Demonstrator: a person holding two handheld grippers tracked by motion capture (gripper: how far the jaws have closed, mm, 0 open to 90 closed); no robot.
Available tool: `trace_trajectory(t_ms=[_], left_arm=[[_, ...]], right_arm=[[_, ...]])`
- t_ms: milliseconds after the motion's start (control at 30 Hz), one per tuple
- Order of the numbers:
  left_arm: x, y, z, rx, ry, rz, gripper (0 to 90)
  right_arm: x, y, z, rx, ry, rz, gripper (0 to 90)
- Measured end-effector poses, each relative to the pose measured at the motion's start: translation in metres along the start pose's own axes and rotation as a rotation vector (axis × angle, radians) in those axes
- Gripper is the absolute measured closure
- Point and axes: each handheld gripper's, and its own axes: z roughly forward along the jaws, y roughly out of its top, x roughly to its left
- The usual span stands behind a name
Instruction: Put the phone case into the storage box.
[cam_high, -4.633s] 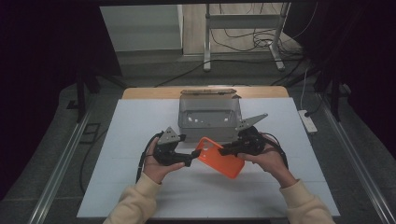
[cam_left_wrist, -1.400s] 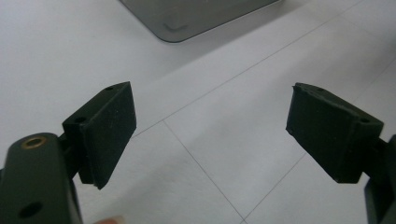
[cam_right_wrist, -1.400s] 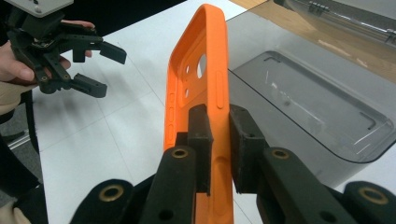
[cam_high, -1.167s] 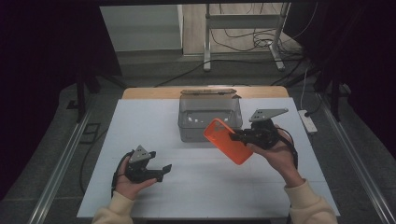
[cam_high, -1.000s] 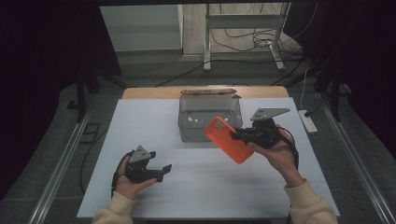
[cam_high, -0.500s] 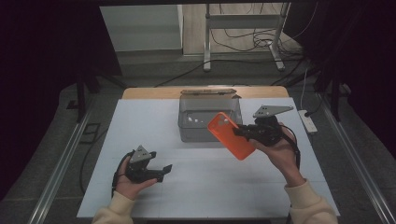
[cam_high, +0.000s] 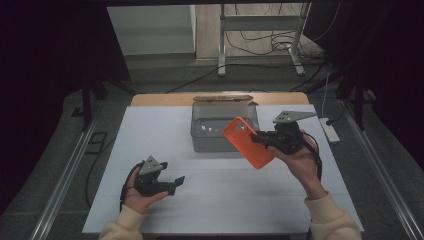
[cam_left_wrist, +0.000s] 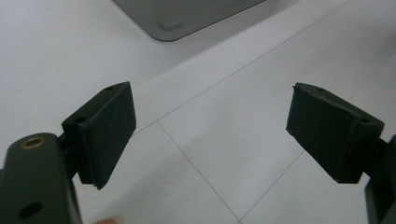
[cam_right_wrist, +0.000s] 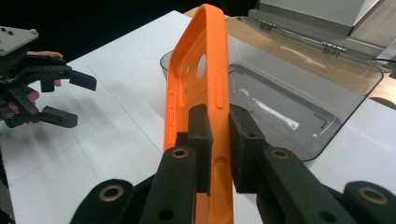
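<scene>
An orange phone case (cam_high: 248, 142) hangs tilted in the air just in front of a clear plastic box (cam_high: 210, 135) whose lid is folded back. My right gripper (cam_high: 257, 138) is shut on the case's right edge. In the right gripper view the pads clamp the case's rim (cam_right_wrist: 196, 70), with the open box (cam_right_wrist: 299, 116) behind it. My left gripper (cam_high: 176, 184) rests low at the front left, open and holding nothing. The left gripper view has its pads (cam_left_wrist: 107, 133) wide apart over bare white table, with a corner of the box (cam_left_wrist: 177, 18) at the top.
The white table top (cam_high: 150, 130) spreads around the box. A wooden strip (cam_high: 165, 99) runs behind it. A white power strip (cam_high: 330, 131) lies off the right edge. Cables and a metal stand (cam_high: 260, 30) are on the floor beyond.
Since the earliest frame my left gripper has let go of the case and drawn back to the front left. The right gripper has lifted the case toward the box, then stayed almost still.
</scene>
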Motion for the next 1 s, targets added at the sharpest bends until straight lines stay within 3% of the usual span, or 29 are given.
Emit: trace_trajectory(t_ms=[567, 1000], left_arm=[[0.000, 0.000, 0.001, 0.000, -0.002, -0.001, 15.6], [0.000, 0.001, 0.002, 0.007, -0.007, 0.002, 15.6]], right_arm=[[-0.006, 0.003, 0.003, -0.005, -0.044, 0.012, 80.0], [-0.020, 0.014, 0.008, -0.031, -0.090, 0.082, 80.0]])
